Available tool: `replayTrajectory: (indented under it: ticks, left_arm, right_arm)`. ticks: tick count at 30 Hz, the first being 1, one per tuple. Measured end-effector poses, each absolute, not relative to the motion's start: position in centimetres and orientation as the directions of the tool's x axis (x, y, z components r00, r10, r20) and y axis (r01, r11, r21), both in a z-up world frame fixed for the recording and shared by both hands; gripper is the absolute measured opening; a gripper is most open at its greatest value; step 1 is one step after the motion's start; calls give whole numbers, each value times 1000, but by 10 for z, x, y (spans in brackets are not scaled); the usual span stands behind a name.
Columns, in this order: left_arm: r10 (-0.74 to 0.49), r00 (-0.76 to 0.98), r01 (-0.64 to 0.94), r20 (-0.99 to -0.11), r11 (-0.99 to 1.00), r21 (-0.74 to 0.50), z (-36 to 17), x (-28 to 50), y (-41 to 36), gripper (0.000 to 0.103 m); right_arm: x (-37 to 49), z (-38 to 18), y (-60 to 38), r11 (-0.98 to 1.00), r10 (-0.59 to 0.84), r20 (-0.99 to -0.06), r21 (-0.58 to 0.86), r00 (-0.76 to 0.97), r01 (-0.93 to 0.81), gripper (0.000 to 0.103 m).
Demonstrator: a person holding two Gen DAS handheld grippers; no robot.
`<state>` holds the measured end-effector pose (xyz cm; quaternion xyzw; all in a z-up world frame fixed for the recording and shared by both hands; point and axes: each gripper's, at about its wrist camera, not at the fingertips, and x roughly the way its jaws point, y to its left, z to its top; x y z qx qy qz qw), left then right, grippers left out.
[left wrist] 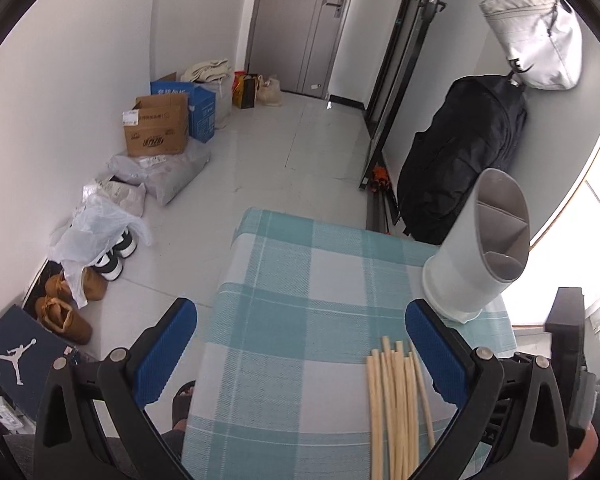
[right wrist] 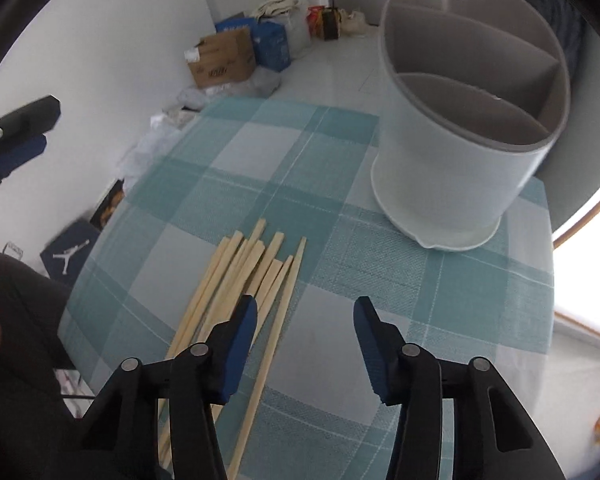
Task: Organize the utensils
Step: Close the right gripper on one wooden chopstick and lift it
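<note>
Several bamboo chopsticks [right wrist: 252,280] lie in a loose bundle on the teal checked tablecloth [right wrist: 300,168]. They also show in the left wrist view [left wrist: 396,400]. A white round utensil holder [right wrist: 460,140] with grey divided compartments stands upright and empty at the table's far right, also seen in the left wrist view [left wrist: 476,248]. My right gripper [right wrist: 305,318] is open and empty, just above the near ends of the chopsticks. My left gripper [left wrist: 300,340] is open and empty, hovering over the cloth left of the chopsticks.
The table's left edge drops to a floor with cardboard boxes [left wrist: 156,128], plastic bags [left wrist: 96,232] and shoes [left wrist: 64,316]. A black bag [left wrist: 460,152] hangs by the wall behind the holder. A bright window [right wrist: 588,264] lies to the right.
</note>
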<state>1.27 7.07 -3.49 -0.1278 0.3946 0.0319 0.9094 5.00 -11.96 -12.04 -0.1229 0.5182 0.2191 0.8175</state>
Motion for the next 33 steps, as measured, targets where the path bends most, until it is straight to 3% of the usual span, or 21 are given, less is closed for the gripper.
replayTrajectory:
  ticks: [4, 11, 14, 17, 24, 33]
  left_arm:
    - [-58, 662, -190, -747, 952, -241, -42, 15, 88, 102]
    - [-76, 661, -194, -746, 944, -268, -41, 16, 94, 102]
    - [-96, 661, -189, -744, 938, -289, -41, 16, 98, 102]
    - [-92, 660, -193, -745, 938, -287, -42, 15, 101, 102]
    - [-109, 648, -192, -754, 934, -301, -44, 13, 103, 102]
    - [-89, 620, -188, -780, 948, -257, -53, 15, 99, 102]
  right_arm:
    - [55, -138, -116, 872, 193, -939, 30, 286, -489, 34]
    - [52, -140, -97, 850, 104, -954, -62, 282, -522, 34]
    - [56, -138, -92, 850, 85, -962, -67, 261, -523, 25]
    - [58, -139, -94, 869, 67, -963, -72, 261, -490, 7]
    - [66, -137, -110, 903, 105, -965, -9, 241, -429, 8]
    - [86, -130, -104, 894, 98, -958, -35, 270, -446, 9]
